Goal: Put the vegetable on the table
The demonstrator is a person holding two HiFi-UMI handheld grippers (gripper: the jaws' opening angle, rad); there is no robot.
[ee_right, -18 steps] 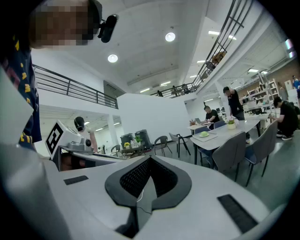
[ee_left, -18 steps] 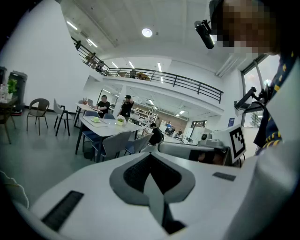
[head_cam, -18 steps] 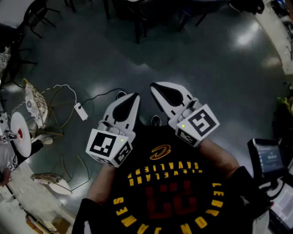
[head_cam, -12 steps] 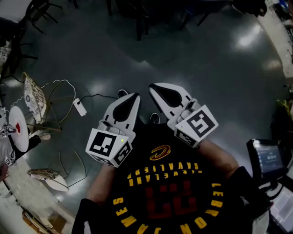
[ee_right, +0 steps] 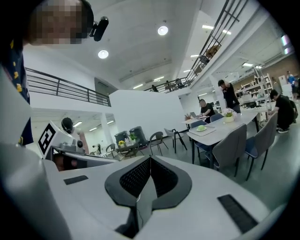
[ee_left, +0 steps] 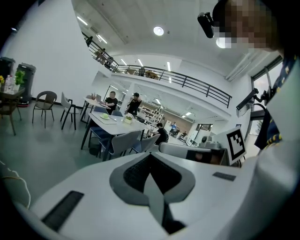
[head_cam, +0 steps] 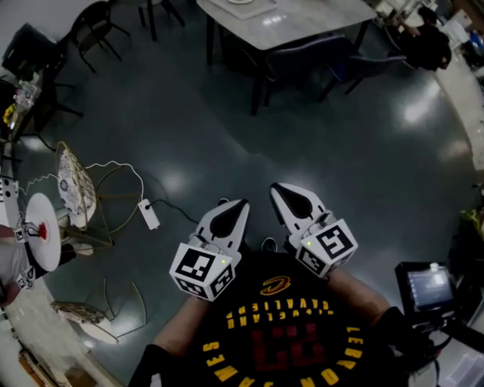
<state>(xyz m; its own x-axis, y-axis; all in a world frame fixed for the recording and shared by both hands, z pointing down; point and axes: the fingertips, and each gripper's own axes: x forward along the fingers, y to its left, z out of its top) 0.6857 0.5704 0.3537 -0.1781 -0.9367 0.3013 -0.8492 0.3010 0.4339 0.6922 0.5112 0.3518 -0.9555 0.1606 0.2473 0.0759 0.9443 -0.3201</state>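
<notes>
The vegetable, seemingly the small pale-green lump point(ee_right: 200, 127) on the long white table point(ee_right: 227, 124), lay well apart from both grippers, too small to tell its long axis. The white plastic left gripper point(head_cam: 236, 212) and right gripper point(head_cam: 280, 193) hung side by side over the dark grey floor point(head_cam: 340, 151), each with its 2 jaws pressed together on nothing.

The left claw point(head_cam: 240, 205) and the right claw point(head_cam: 278, 190) both have white shells, and each has a dark grey patch with a fine grid texture near its tip. At the back of each claw sits a cube point(head_cam: 200, 270) patterned in black and white squares. Behind the claws, the shirt point(head_cam: 280, 340) is black with yellow lettering and dull red numerals. The floor point(head_cam: 340, 151) beneath the claws is glossy dark blue-grey. Far ahead of them, the surface point(head_cam: 318, 23) has a pale grey top. Well to the left of the left claw is a white disc point(head_cam: 41, 240) with a small red mark.
</notes>
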